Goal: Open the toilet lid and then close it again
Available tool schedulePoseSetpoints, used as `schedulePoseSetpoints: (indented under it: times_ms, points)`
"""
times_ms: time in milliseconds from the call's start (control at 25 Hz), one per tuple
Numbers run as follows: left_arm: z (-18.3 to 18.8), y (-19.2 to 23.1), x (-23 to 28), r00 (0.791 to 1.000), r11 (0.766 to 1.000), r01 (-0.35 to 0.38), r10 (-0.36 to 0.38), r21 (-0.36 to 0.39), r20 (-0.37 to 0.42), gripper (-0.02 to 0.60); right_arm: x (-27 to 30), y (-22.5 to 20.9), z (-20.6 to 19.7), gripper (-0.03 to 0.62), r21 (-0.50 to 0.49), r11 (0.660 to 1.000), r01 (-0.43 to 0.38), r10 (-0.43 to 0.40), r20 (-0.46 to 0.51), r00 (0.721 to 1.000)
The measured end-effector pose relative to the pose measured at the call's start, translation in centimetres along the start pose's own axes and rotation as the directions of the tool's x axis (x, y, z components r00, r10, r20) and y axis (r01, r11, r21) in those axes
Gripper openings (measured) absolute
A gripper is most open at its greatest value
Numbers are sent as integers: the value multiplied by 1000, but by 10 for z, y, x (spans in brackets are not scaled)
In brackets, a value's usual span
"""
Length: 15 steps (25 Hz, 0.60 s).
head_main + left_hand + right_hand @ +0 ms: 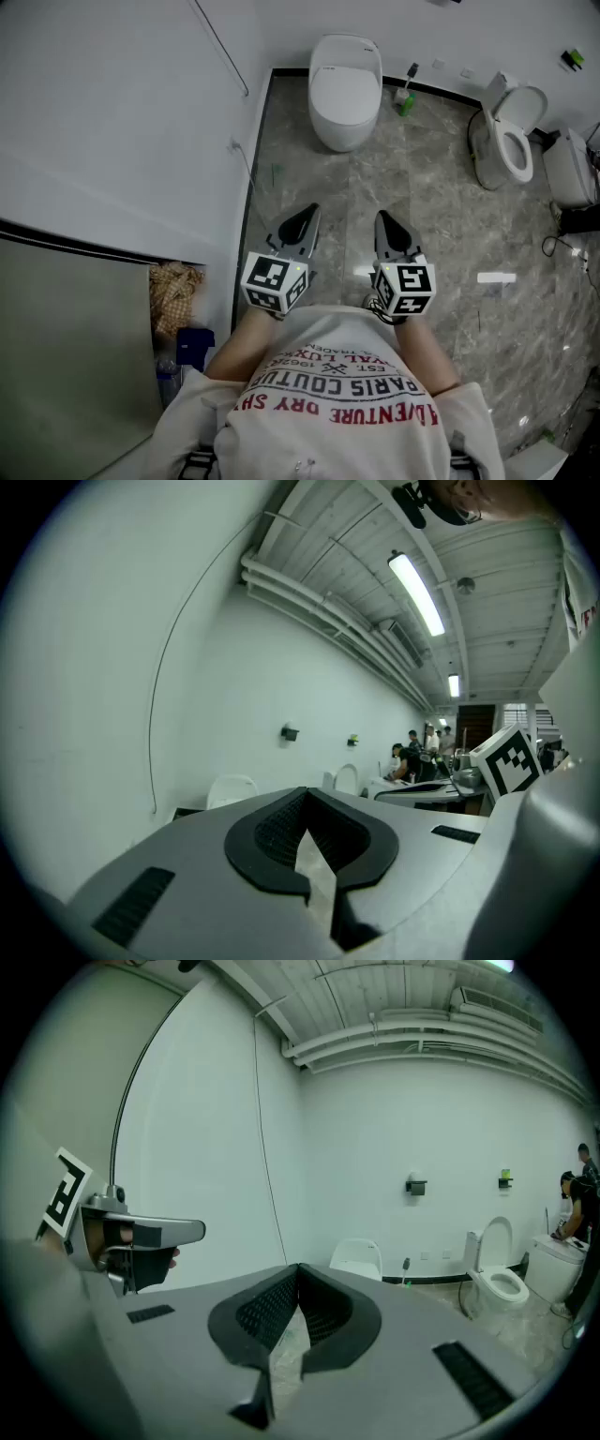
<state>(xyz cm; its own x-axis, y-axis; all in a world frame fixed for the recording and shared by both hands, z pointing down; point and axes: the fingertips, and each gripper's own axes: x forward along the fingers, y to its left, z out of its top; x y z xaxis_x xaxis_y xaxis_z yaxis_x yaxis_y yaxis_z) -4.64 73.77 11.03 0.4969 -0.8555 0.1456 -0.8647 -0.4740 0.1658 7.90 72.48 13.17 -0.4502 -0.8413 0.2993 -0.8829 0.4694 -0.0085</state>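
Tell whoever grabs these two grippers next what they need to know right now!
Left gripper: jaws together, holding nothing.
Right gripper: jaws together, holding nothing.
Both are held side by side in front of the person, well short of any toilet.
The closed toilet stands straight ahead by the wall, lid down. A second toilet to the right has its lid up.
Done: nothing that shows.
Left: walk up, lift the lid, then lower it.

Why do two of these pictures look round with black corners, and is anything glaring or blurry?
Left gripper view: a wide-angle lens gives the black corners and bows the ceiling pipes; the ceiling lamp is blown out white. Right gripper view: same round frame and bending, walls evenly lit. Head view: sharp, with a bright streak, likely a lamp reflection, on the glossy floor.
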Motion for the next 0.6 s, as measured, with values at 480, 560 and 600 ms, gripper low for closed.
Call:
schedulePoseSetpoints:
  times_ms: [480, 560, 600]
  points:
    - [-1, 8, -6, 1000, 1000, 12, -12, 1, -3, 6, 4, 11, -3, 14, 5, 1000, 2, -2, -6, 1000]
    - [0, 12, -7, 1000, 1000, 11, -11, 0, -5, 6, 8, 12, -4, 14, 33, 999, 1, -1, -10, 1000]
    - [-1, 15, -8, 1000, 1000, 9, -9, 0, -6, 6, 10, 13, -6, 14, 46, 999, -1, 1, -14, 1000]
